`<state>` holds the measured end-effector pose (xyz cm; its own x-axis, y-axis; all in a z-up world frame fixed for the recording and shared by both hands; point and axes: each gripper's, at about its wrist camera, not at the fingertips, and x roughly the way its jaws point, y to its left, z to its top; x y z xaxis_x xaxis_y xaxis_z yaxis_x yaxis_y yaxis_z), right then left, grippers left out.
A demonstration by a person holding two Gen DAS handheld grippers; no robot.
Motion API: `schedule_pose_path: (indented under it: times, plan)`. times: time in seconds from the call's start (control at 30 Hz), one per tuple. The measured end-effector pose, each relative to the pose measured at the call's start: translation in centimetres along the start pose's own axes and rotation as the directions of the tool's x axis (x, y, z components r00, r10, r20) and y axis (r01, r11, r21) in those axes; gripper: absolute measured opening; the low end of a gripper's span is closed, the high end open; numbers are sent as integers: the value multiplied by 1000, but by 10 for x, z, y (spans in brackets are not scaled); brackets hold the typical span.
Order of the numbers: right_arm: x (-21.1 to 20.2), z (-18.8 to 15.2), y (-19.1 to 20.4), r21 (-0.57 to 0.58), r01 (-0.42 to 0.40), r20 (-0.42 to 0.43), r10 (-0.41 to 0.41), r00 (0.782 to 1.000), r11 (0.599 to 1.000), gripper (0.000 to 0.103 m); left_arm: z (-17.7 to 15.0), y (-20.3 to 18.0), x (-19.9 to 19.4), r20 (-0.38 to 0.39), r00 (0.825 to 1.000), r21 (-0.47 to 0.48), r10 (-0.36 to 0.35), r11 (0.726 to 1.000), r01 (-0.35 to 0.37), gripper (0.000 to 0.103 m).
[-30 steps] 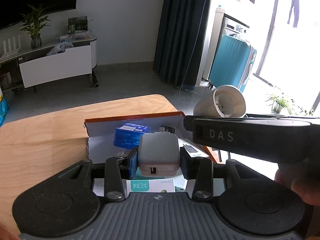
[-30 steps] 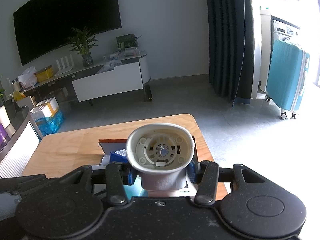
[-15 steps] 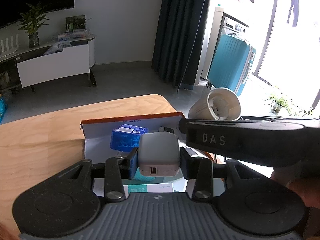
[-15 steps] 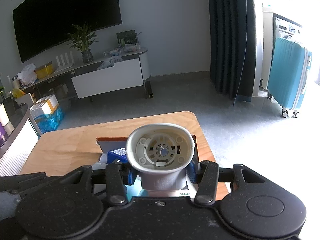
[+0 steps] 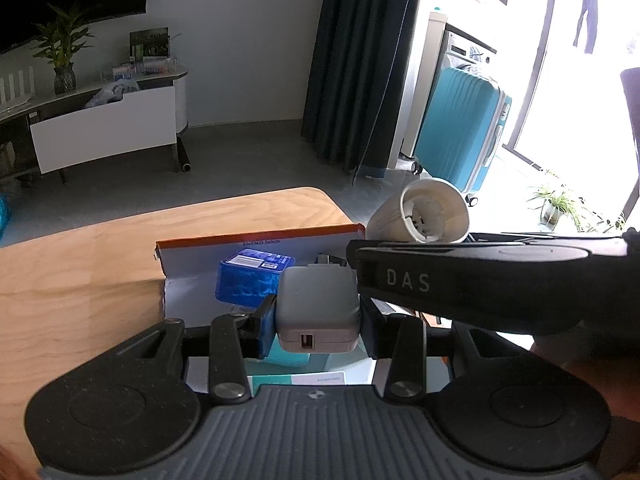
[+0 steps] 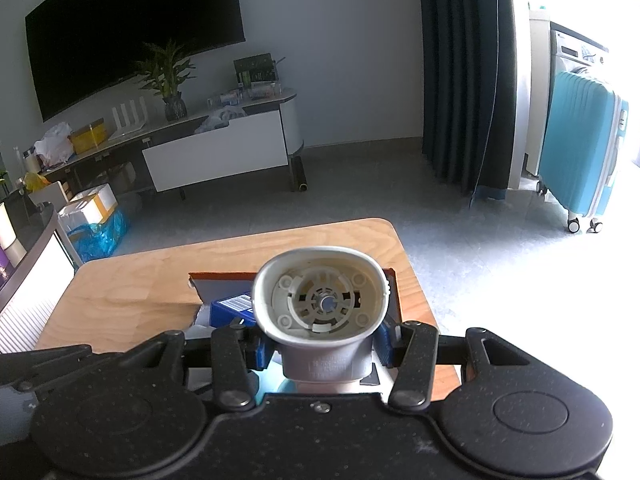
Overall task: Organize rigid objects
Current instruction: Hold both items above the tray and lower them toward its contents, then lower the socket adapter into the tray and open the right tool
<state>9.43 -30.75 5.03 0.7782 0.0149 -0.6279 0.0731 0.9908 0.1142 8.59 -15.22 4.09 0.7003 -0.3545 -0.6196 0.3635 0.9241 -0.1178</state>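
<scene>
My left gripper [image 5: 318, 326] is shut on a grey USB charger block [image 5: 318, 312], held above an open orange-rimmed cardboard box [image 5: 256, 240] on the wooden table [image 5: 80, 280]. A blue box [image 5: 252, 276] lies inside the cardboard box, with a teal and white packet [image 5: 316, 378] below the charger. My right gripper [image 6: 320, 350] is shut on a cream plastic funnel-shaped housing [image 6: 322, 304], its open mouth facing away from me. In the left wrist view that housing [image 5: 420, 212] and the right gripper's black body [image 5: 472, 280] hang just right of the box.
The table's far edge [image 6: 280, 236] drops to grey floor. Beyond stand a white TV cabinet [image 6: 216, 152], dark curtains [image 6: 464, 72] and a teal suitcase [image 6: 580, 144]. A person's hand [image 5: 568, 364] shows at the right of the left wrist view.
Both grippers keep their grips. The view of the left wrist has drifted slightly, so the box and the right gripper sit a little further left in it.
</scene>
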Motion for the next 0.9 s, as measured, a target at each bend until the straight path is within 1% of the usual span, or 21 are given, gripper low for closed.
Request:
schedule_pose_path:
  times: [0.33, 0.57, 0.67, 0.7, 0.77, 0.8, 0.83, 0.9]
  plan:
    - [9, 1, 0, -4, -3, -11, 3, 1000, 1000, 58, 1, 0, 4, -1, 1000, -5, -4, 1000, 4, 42]
    - [24, 2, -3, -3, -13, -27, 13, 1000, 1000, 58, 0, 0, 6, -4, 1000, -7, -9, 1000, 9, 42]
    - [29, 2, -4, -1, -16, -21, 16, 1000, 1000, 59, 0, 1, 7, -5, 1000, -10, -8, 1000, 8, 42]
    - [31, 3, -6, 3, -27, -16, 27, 1000, 1000, 60, 0, 0, 8, -6, 1000, -10, -6, 1000, 6, 42]
    - [34, 2, -9, 10, -38, -7, 38, 999, 999, 64, -1, 0, 8, -8, 1000, -11, -8, 1000, 8, 42]
    - [35, 2, -11, 14, -48, 1, 48, 999, 999, 69, -1, 0, 8, -8, 1000, -10, -7, 1000, 7, 42]
    - [33, 2, -13, 19, -63, 10, 62, 998, 998, 68, -1, 0, 8, -7, 1000, -9, -6, 1000, 6, 42]
    - [28, 2, -17, 31, -62, 27, 61, 998, 998, 68, -1, 1, 9, -8, 1000, -11, -6, 1000, 6, 42]
